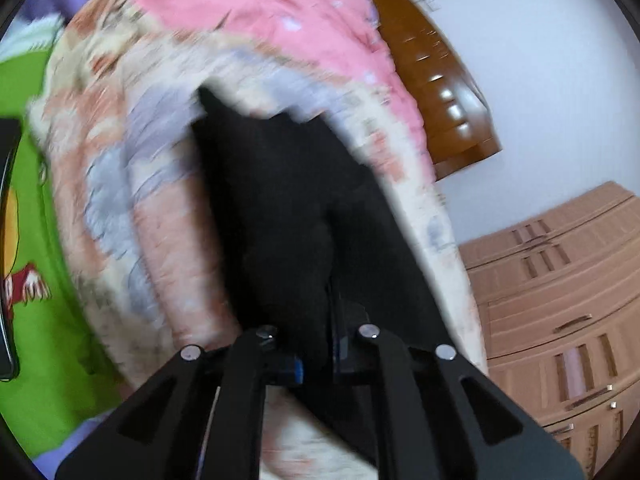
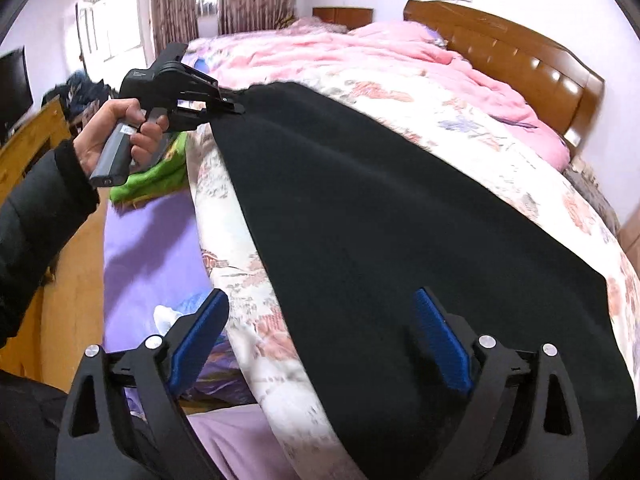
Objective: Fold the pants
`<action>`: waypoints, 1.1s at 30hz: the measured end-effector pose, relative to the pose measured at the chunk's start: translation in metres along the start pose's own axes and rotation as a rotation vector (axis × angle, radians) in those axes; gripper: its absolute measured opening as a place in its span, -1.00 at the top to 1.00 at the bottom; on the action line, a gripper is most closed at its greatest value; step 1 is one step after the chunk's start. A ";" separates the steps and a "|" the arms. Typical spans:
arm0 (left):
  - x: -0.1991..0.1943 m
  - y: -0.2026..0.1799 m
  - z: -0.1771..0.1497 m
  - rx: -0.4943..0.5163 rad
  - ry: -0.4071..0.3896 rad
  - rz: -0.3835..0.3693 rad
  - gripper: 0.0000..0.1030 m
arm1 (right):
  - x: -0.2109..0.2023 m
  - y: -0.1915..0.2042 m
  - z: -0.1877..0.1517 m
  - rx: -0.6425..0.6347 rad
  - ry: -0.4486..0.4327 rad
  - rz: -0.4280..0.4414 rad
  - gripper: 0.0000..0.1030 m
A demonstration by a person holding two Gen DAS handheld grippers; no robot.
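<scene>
Black pants (image 2: 380, 220) lie stretched along a floral quilt (image 2: 480, 132) on the bed. In the right wrist view a hand (image 2: 116, 132) holds my left gripper (image 2: 236, 106) at the pants' far end, its tips pinched on the fabric edge. The blurred left wrist view shows that same gripper (image 1: 316, 356) shut on a fold of the black pants (image 1: 280, 184). My right gripper (image 2: 320, 336) hovers over the near end, jaws wide apart. One blue pad (image 2: 440, 344) is above the black cloth and the other pad (image 2: 200, 336) is above the quilt's edge. Neither pad touches the pants.
A pink duvet (image 2: 360, 52) is bunched toward the wooden headboard (image 2: 520, 64). Left of the quilt lie a green blanket (image 2: 156, 176) and a purple sheet (image 2: 148, 248), then the wooden bed frame (image 2: 72, 300). A brown wardrobe (image 1: 560, 300) stands beside the bed.
</scene>
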State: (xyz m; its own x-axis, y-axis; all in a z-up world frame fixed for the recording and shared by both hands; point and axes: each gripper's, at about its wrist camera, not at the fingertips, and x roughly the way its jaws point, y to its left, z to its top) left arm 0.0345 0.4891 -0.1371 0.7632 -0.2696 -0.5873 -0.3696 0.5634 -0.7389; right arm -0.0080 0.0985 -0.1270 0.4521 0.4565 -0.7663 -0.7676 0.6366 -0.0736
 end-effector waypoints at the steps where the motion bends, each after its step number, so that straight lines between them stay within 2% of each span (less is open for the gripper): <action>1: 0.001 0.006 -0.003 0.009 -0.011 -0.023 0.76 | 0.005 -0.005 0.000 0.024 0.013 0.003 -0.75; 3: -0.003 0.010 -0.006 0.024 -0.022 -0.048 0.74 | 0.007 -0.011 -0.003 0.057 0.021 0.009 -0.75; 5: -0.012 0.010 -0.006 0.033 -0.033 -0.087 0.49 | 0.007 -0.023 -0.006 0.094 0.019 0.010 -0.75; 6: -0.018 0.010 -0.006 0.043 -0.050 -0.097 -0.12 | 0.007 -0.026 -0.007 0.111 0.014 0.012 -0.75; 7: -0.033 0.009 -0.006 0.062 -0.106 -0.115 -0.51 | 0.005 -0.033 -0.008 0.139 0.006 0.020 -0.75; 9: -0.058 0.013 -0.003 0.063 -0.218 -0.097 -0.74 | 0.004 -0.035 -0.007 0.172 -0.007 0.031 -0.75; 10: -0.068 0.020 0.002 0.035 -0.253 -0.101 -0.73 | 0.003 -0.038 -0.007 0.194 -0.013 0.042 -0.75; 11: -0.072 0.029 0.010 -0.010 -0.254 -0.106 -0.70 | 0.003 -0.038 -0.007 0.204 -0.015 0.046 -0.75; 12: -0.074 0.039 0.018 -0.055 -0.256 -0.105 -0.46 | 0.003 -0.039 -0.007 0.207 -0.017 0.046 -0.75; 13: -0.075 0.043 0.025 -0.068 -0.257 -0.086 -0.06 | 0.003 -0.039 -0.006 0.205 -0.017 0.041 -0.75; 15: -0.072 0.047 0.035 -0.043 -0.256 0.031 0.28 | 0.002 -0.038 -0.007 0.199 -0.016 0.034 -0.75; 16: -0.070 0.042 0.037 0.018 -0.255 0.136 0.40 | 0.001 -0.035 -0.007 0.198 -0.016 0.032 -0.75; 17: -0.067 0.037 0.038 0.070 -0.247 0.198 0.43 | 0.001 -0.035 -0.007 0.199 -0.016 0.029 -0.75; 18: -0.067 0.035 0.035 0.111 -0.232 0.228 0.43 | 0.001 -0.035 -0.007 0.201 -0.015 0.028 -0.75; 20: -0.055 0.023 0.026 0.198 -0.190 0.225 0.43 | 0.002 -0.038 -0.006 0.214 -0.011 0.027 -0.75; 21: -0.049 0.014 0.022 0.245 -0.172 0.252 0.43 | 0.003 -0.039 -0.007 0.222 -0.010 0.027 -0.75; 23: -0.036 0.002 0.021 0.290 -0.156 0.269 0.43 | 0.003 -0.039 -0.007 0.232 -0.008 0.030 -0.75; 28: -0.032 -0.006 0.029 0.277 -0.151 0.152 0.39 | 0.001 -0.043 -0.010 0.249 -0.014 0.025 -0.76; 29: -0.027 -0.009 0.031 0.279 -0.143 0.146 0.34 | 0.002 -0.044 -0.010 0.254 -0.014 0.026 -0.76; 30: -0.023 -0.006 0.034 0.276 -0.133 0.189 0.21 | 0.002 -0.045 -0.010 0.259 -0.014 0.026 -0.76; 31: -0.019 -0.001 0.037 0.262 -0.123 0.215 0.19 | 0.002 -0.045 -0.011 0.261 -0.014 0.027 -0.76; 32: -0.017 0.004 0.038 0.245 -0.108 0.209 0.19 | 0.001 -0.044 -0.011 0.260 -0.015 0.027 -0.76; 33: -0.014 0.014 0.041 0.207 -0.087 0.169 0.19 | 0.001 -0.044 -0.012 0.259 -0.016 0.026 -0.76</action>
State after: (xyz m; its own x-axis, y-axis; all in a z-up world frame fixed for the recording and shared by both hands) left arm 0.0406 0.5331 -0.1256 0.7458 -0.0958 -0.6593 -0.3861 0.7443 -0.5449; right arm 0.0207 0.0637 -0.1316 0.4424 0.4831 -0.7556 -0.6380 0.7616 0.1134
